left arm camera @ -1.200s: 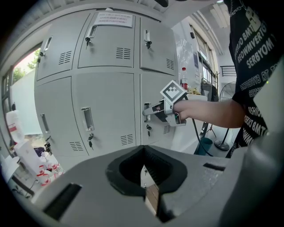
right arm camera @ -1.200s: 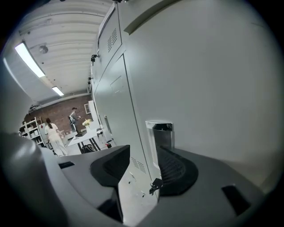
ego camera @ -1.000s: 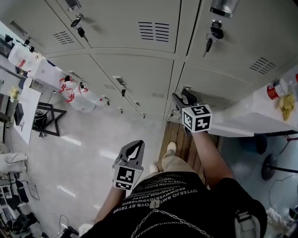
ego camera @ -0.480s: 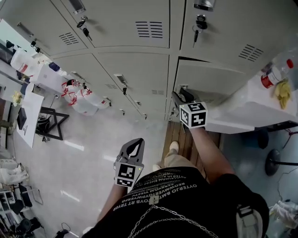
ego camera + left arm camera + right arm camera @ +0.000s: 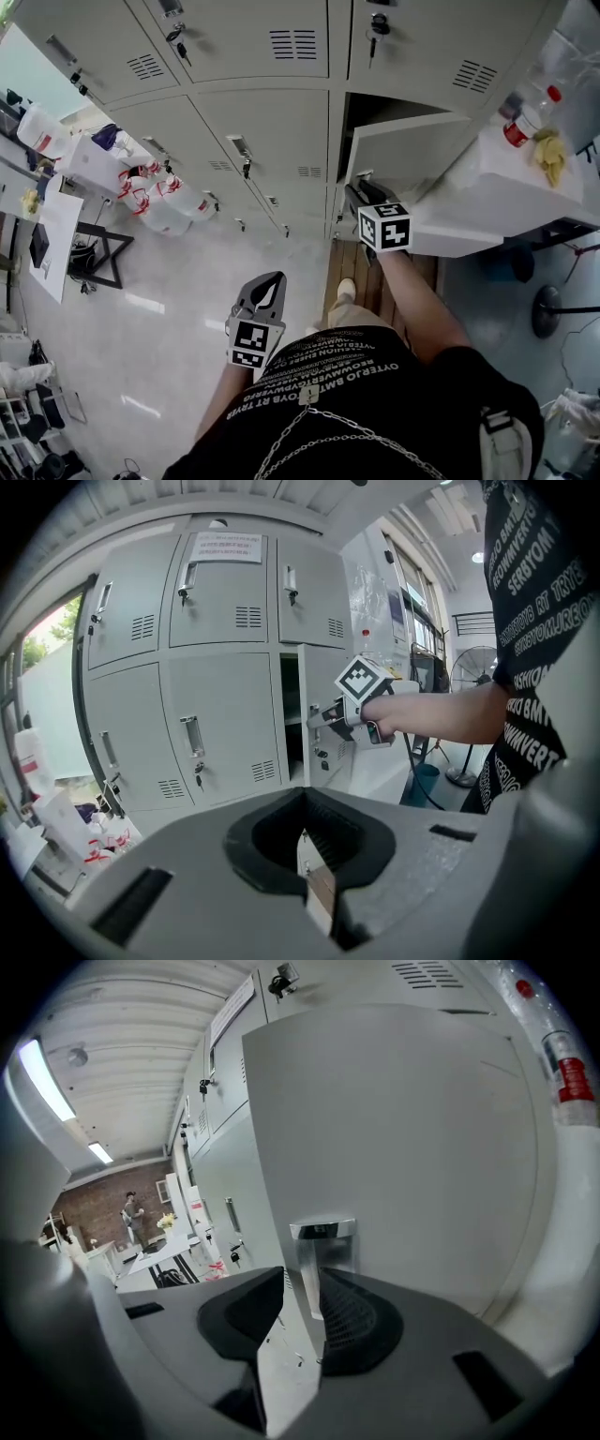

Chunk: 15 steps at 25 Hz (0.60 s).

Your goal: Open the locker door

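The grey locker door [image 5: 412,150] in the lower row stands partly open, with a dark gap [image 5: 361,112] along its left side. My right gripper [image 5: 352,193] holds the door's free edge by the chrome handle [image 5: 322,1241]. In the right gripper view the door [image 5: 403,1147] edge runs between the jaws of the right gripper [image 5: 292,1344], which have just been closing on it. My left gripper [image 5: 278,277] hangs lower and to the left, away from the lockers, shut with nothing in it. In the left gripper view the left gripper [image 5: 314,892] faces the right gripper [image 5: 330,716] at the open door.
A white table [image 5: 487,202] with a red-capped bottle [image 5: 523,120] stands just right of the door. White canisters [image 5: 159,202] sit against the lockers on the left. A wooden pallet [image 5: 361,281] lies underfoot. A fan base [image 5: 548,311] is at the right. A person [image 5: 131,1213] stands far off.
The locker door has swung from nearly closed to partly open, baring a dark gap. My right gripper came back with its edge. The left gripper shifted slightly.
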Motion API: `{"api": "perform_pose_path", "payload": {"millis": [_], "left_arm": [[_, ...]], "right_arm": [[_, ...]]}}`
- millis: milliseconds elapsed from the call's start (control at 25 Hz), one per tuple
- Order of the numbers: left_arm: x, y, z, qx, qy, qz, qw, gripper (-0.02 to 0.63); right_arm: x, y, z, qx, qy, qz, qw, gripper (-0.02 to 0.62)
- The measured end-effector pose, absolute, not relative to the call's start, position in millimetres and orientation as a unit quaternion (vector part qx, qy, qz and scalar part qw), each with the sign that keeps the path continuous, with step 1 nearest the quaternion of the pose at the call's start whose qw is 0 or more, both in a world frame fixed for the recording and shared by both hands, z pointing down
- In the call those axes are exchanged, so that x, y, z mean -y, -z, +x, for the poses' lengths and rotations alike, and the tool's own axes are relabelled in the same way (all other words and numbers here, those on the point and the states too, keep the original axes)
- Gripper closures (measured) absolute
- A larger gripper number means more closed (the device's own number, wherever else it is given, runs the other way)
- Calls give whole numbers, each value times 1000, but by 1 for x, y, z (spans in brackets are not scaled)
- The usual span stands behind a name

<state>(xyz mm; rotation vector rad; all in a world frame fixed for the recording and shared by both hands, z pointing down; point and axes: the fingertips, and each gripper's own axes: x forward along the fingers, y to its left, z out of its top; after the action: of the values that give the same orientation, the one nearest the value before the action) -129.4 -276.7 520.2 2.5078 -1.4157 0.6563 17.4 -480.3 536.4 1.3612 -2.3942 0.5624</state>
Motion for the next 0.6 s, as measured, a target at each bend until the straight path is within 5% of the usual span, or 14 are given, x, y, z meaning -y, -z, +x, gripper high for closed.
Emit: {"api": "perform_pose_path", "payload": {"millis": [600], "left_arm": [[211, -510, -151, 487, -198, 847, 87, 606]], "right_arm": [[418, -535, 46, 835, -209, 484, 158, 491]]}}
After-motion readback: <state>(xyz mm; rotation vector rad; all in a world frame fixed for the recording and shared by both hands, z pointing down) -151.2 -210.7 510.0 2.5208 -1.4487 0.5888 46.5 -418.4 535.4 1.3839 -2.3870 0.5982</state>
